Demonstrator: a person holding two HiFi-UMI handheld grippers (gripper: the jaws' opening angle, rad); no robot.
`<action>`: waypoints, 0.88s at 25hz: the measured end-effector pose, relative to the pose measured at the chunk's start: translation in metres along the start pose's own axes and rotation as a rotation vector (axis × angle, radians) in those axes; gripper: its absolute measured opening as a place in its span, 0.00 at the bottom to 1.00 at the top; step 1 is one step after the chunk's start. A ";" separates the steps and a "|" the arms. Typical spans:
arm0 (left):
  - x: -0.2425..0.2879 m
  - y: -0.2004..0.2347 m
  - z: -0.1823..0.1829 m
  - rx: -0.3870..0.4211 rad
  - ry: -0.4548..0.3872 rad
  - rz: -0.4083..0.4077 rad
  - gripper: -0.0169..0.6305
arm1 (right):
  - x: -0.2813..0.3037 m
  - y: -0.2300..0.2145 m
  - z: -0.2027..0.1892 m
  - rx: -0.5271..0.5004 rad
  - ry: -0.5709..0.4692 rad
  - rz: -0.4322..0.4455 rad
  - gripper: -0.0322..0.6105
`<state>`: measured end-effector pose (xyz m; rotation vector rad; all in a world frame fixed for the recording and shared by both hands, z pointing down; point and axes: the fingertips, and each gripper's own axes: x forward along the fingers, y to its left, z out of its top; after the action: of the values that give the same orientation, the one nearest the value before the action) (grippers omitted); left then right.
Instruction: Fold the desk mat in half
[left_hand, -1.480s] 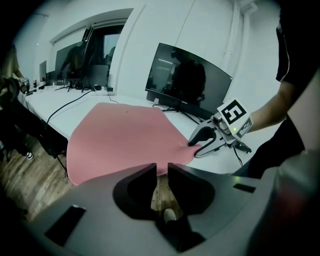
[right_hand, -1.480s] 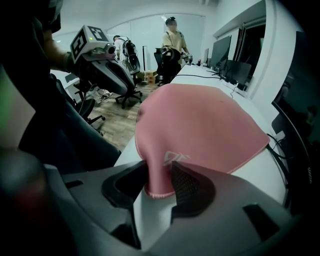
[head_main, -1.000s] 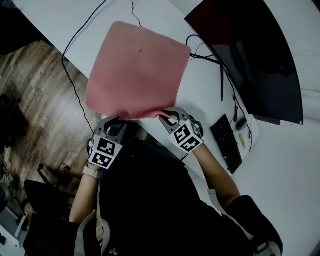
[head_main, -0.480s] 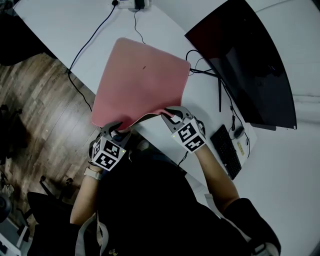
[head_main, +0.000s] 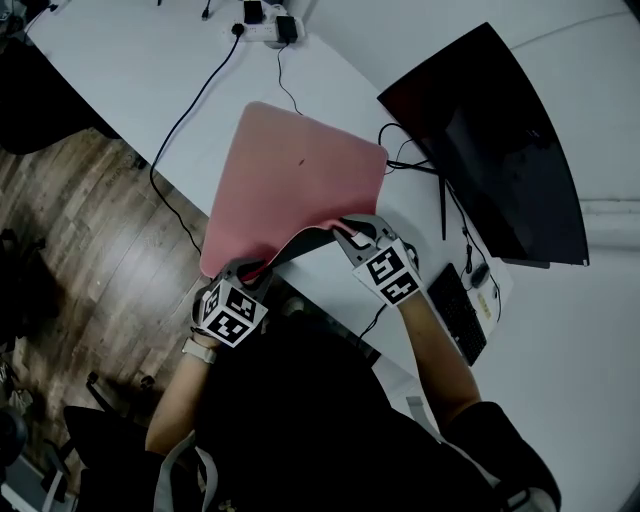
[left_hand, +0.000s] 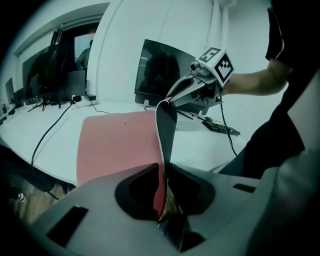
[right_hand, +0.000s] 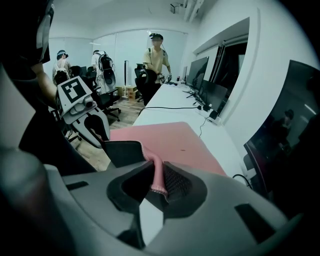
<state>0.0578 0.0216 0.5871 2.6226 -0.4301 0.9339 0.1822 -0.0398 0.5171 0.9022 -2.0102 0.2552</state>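
The left gripper (head_main: 248, 272), its jaws just closing, and the right gripper (head_main: 345, 236) each pinch a near corner of the desk mat (head_main: 300, 180). It looks light and floppy, sagging between them, so corner grips suit it.

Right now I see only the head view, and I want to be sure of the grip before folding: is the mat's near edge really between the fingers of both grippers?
Observer: For the left gripper, yes. Its own view shows the fingers, which have just been closing, pinching the desk mat edge-on.
Operator: And the other one?
Observer: The right gripper has the mat's stitched edge hanging between its fingers, against the textured pad. They have been closing a little too.
Operator: Is anyone near the work area?
Observer: The right gripper view shows a person standing by the far end of the desk, away from the mat.
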 end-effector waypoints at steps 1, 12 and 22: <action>-0.001 0.003 0.002 -0.006 -0.011 -0.005 0.11 | 0.001 -0.003 0.004 0.001 0.001 -0.008 0.16; -0.010 0.027 0.014 -0.020 -0.061 -0.058 0.14 | 0.022 -0.032 0.042 -0.026 0.011 -0.071 0.16; -0.015 0.067 0.018 -0.153 -0.073 -0.006 0.13 | 0.048 -0.061 0.083 -0.057 -0.022 -0.069 0.16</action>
<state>0.0308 -0.0437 0.5770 2.5236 -0.4915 0.7728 0.1538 -0.1479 0.4976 0.9406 -1.9924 0.1492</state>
